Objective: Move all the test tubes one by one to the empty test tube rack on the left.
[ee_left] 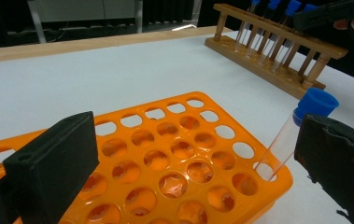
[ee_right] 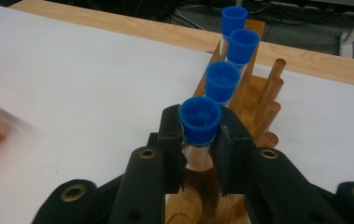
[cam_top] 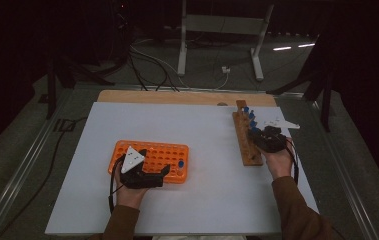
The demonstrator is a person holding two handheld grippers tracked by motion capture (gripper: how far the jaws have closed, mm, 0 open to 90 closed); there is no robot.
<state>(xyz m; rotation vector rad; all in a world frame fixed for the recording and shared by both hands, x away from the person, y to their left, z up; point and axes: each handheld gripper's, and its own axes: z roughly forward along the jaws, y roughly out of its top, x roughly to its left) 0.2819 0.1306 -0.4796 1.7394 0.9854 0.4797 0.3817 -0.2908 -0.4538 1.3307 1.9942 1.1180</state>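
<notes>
test tube racks first, since they're the biggest things on the white table [cam_top: 207, 200]. the orange rack [cam_top: 169, 155] sits left of centre on the near half, a flat plastic grid of round holes, nearly all of them empty. the wooden rack [cam_top: 244, 142] is off to the right, long and narrow, running away from the person toward the far edge of the board.

left gripper [cam_top: 144, 175] hangs over the near edge of the orange rack, with its grey three-cornered plate on top. in the left gripper view its jaws stand wide apart with the grid between them, pads not pressing on anything. one clear tube with a blue cap [ee_left: 315, 101] stands tilted in a corner hole of the orange rack [ee_left: 174, 154], just beside one jaw, but i can't say it's touching.

right gripper [ee_right: 200, 140] is down at the near end of the wooden rack [ee_right: 254, 93]. its jaws are clamped on the nearest capped tube [ee_right: 200, 119], pads squeezing the glass right under the blue cap. the tube is upright, bottom end down in the rack.

three more blue-capped tubes [ee_right: 222, 81] line up behind it in the same row. bare wooden pegs [ee_right: 272, 95] stick up alongside them.
</notes>
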